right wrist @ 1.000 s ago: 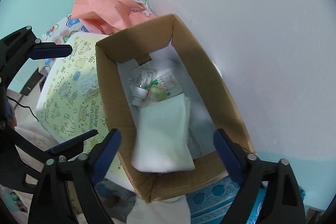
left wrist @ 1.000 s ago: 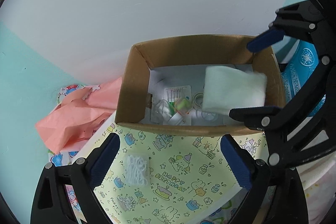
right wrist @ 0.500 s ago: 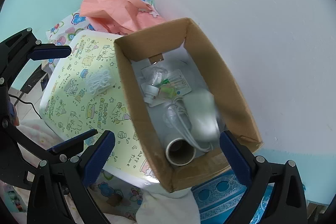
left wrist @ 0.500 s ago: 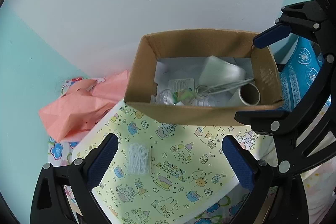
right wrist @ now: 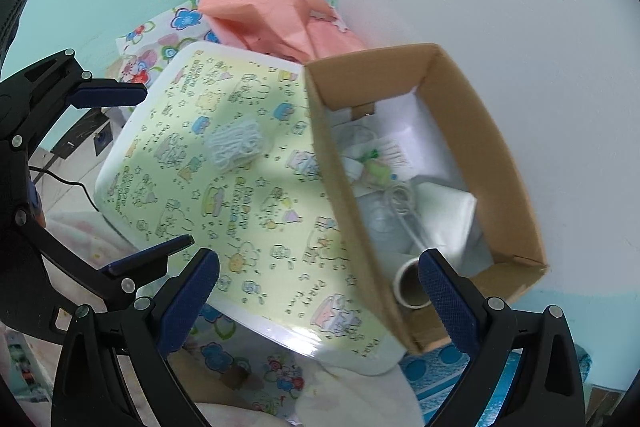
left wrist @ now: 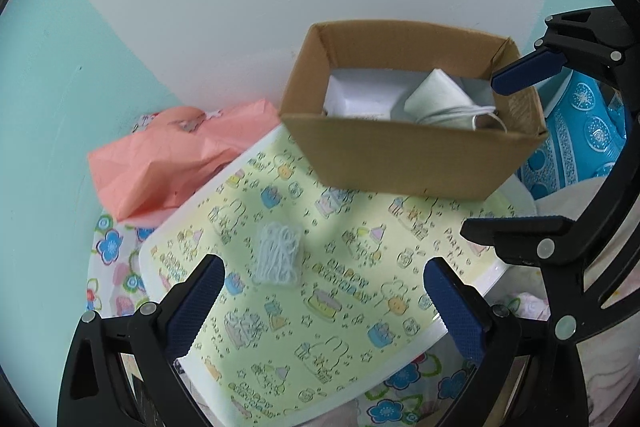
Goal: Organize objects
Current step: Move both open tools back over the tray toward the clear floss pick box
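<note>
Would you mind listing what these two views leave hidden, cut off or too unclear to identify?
- Left wrist view: the brown cardboard box hides most of its contents behind its near wall.
- Right wrist view: the white tape roll is partly covered by the right gripper finger; the small green and white items are too blurred to identify.
- Both views: the white looped bundle on the yellow patterned board is too small to name.
- Blue patterned item: cut off by the gripper frame.
</note>
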The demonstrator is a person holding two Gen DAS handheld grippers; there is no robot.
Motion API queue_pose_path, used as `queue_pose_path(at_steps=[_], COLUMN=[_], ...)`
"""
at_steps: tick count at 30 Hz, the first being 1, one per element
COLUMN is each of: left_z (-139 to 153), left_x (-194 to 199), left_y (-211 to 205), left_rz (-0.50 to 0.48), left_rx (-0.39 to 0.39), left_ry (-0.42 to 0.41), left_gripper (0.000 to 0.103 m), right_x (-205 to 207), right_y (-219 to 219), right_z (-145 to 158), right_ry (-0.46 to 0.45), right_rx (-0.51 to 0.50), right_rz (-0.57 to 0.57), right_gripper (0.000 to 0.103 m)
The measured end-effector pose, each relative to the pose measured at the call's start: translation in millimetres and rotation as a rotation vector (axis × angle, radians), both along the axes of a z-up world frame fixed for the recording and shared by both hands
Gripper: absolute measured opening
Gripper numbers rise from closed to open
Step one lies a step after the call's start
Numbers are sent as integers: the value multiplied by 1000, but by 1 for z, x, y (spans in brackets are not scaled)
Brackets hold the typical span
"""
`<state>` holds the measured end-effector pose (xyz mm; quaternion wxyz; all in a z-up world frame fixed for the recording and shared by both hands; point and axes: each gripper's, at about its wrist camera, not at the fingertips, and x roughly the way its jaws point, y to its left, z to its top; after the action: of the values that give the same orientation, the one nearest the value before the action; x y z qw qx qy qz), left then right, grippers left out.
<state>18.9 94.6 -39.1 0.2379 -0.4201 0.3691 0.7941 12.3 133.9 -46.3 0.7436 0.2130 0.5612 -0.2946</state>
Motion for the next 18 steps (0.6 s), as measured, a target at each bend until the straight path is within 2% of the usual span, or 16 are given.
queue_pose_path(at_steps=[18], left_z=[-18], left_x=[10], left_y=[-65], left_rz=[91], left_rx=[12], left_ry=[-34], left_gripper=[101], right_x=[36], right_y=[35], right_z=[-27], right_ry=[-3], right_rx=[30], right_rz=[68], right_gripper=[101])
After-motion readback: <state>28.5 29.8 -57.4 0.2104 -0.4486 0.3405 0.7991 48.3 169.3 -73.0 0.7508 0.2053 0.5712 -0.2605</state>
